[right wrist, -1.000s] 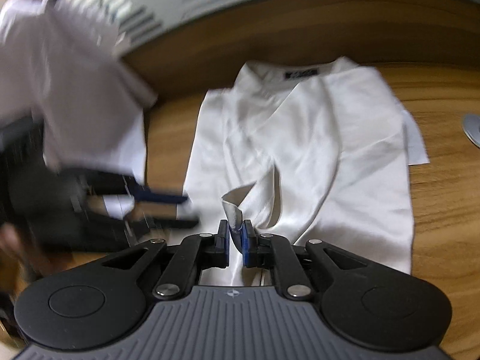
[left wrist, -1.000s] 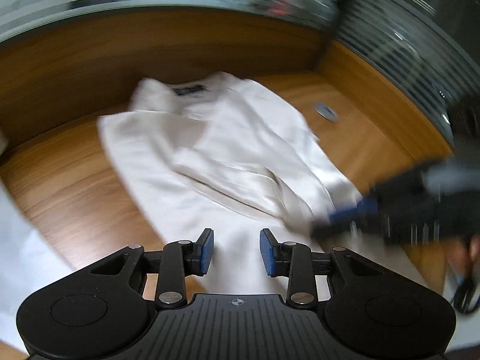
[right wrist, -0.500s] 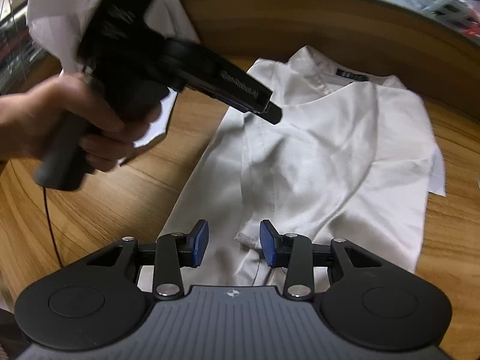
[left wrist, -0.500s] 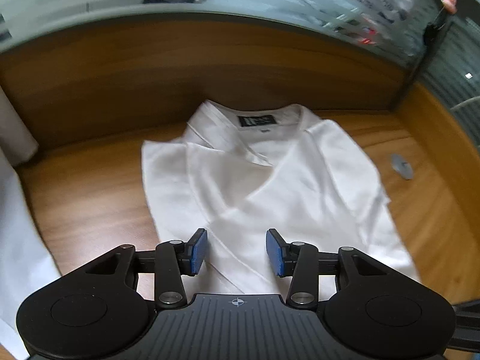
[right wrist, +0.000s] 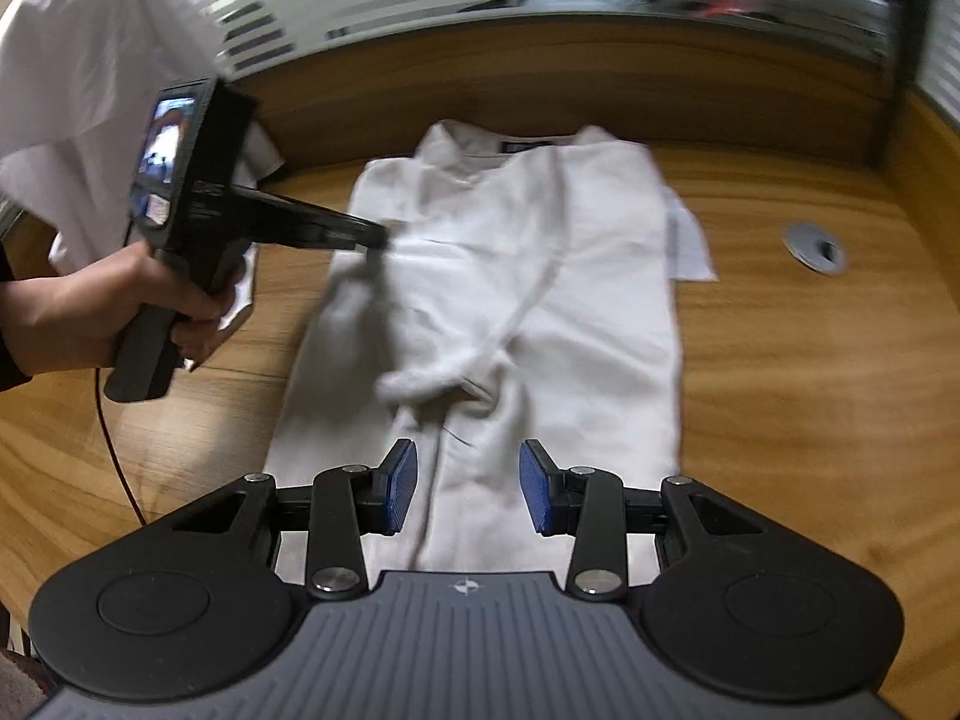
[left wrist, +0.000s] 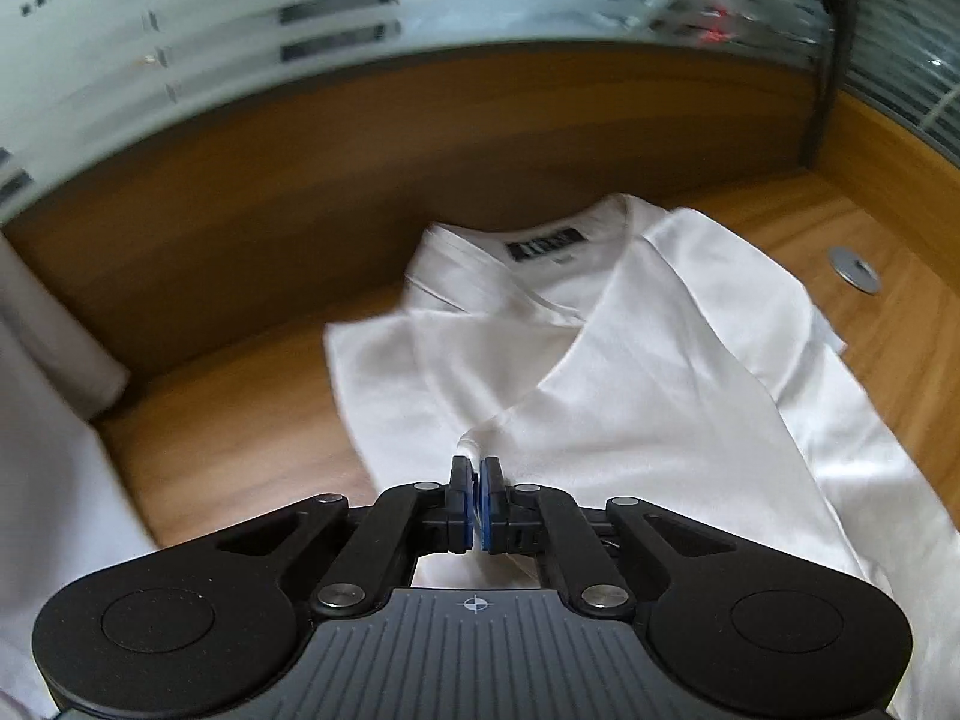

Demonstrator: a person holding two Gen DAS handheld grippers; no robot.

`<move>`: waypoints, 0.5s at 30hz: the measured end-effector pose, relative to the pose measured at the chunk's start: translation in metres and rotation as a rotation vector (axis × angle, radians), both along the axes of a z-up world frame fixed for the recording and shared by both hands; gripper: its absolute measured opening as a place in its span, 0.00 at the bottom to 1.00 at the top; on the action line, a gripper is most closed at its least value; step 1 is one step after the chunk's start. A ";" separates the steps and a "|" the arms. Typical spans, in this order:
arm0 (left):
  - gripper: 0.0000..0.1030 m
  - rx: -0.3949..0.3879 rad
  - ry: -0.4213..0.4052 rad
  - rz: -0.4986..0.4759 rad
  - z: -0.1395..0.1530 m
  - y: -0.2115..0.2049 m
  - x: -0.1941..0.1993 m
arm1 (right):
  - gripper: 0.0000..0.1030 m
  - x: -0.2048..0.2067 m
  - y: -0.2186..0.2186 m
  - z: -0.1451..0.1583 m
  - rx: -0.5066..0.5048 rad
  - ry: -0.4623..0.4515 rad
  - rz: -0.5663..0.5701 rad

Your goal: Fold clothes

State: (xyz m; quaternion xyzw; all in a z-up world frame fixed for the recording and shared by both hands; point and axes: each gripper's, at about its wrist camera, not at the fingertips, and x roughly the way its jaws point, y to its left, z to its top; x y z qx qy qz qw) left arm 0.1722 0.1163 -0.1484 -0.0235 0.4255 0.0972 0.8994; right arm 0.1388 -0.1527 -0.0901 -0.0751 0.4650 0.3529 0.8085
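A white shirt (left wrist: 648,372) with a dark neck label lies on the wooden table, collar at the far side; it also shows in the right wrist view (right wrist: 540,276). My left gripper (left wrist: 477,474) is shut on a fold of the shirt's fabric at its left side; in the right wrist view it (right wrist: 375,237) pinches the cloth at the shirt's left edge. My right gripper (right wrist: 468,480) is open and empty, just above the shirt's lower middle.
More white clothing (left wrist: 42,396) lies at the left and also shows in the right wrist view (right wrist: 96,78). A round grey grommet (right wrist: 816,246) sits in the table (right wrist: 810,390) at the right. A wooden back panel and frosted glass close off the far side.
My left gripper has closed on the shirt's fabric. My right gripper, shut on the cloth a second ago, has let go and stays open above the shirt.
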 end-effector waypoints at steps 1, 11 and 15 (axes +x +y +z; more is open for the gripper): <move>0.05 -0.001 0.002 -0.001 0.003 0.002 -0.001 | 0.41 -0.003 -0.008 0.001 0.012 -0.001 -0.021; 0.36 -0.072 -0.107 -0.102 0.064 -0.001 -0.066 | 0.42 -0.042 -0.090 0.014 0.040 -0.038 -0.075; 0.37 -0.094 -0.126 -0.134 0.081 -0.023 -0.112 | 0.43 -0.060 -0.123 0.011 0.037 -0.038 -0.030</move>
